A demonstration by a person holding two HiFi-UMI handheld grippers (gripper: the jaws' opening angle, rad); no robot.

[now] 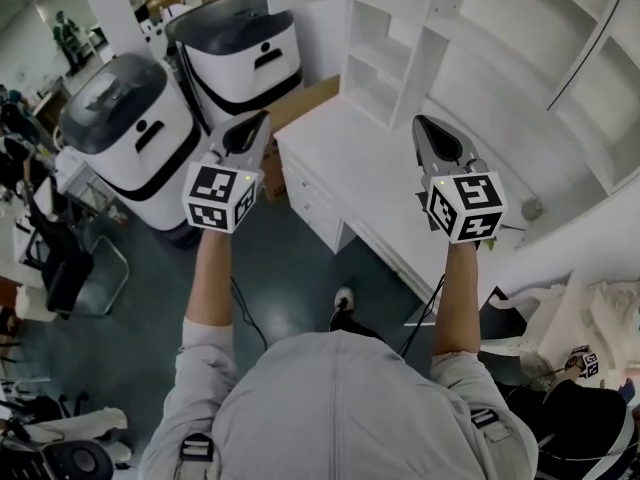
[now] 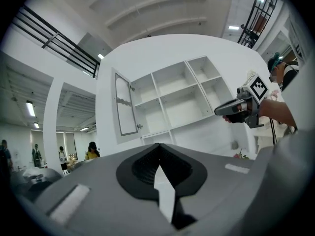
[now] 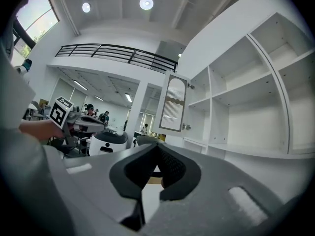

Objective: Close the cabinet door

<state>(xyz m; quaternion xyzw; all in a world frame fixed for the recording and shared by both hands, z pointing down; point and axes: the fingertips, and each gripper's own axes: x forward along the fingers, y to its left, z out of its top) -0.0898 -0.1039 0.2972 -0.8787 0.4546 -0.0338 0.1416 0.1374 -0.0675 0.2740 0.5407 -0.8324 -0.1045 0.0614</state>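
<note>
Cabinet [image 2: 189, 109] with door [image 2: 125, 104] open, shelves [image 2: 167, 95] bare; left claw [image 2: 160, 144] and right claw [image 3: 157, 144] both clenched.

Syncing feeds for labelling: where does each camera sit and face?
Head view: on the person's head, facing steeply down; shoulders, arms, left tool, right tool show.
Left gripper view: on the left tool, facing the open cabinet door; its shut jaws show.
Right gripper view: on the right tool, facing that door; its jaws show.
Both gripper views share the door and each other's tool.
</note>
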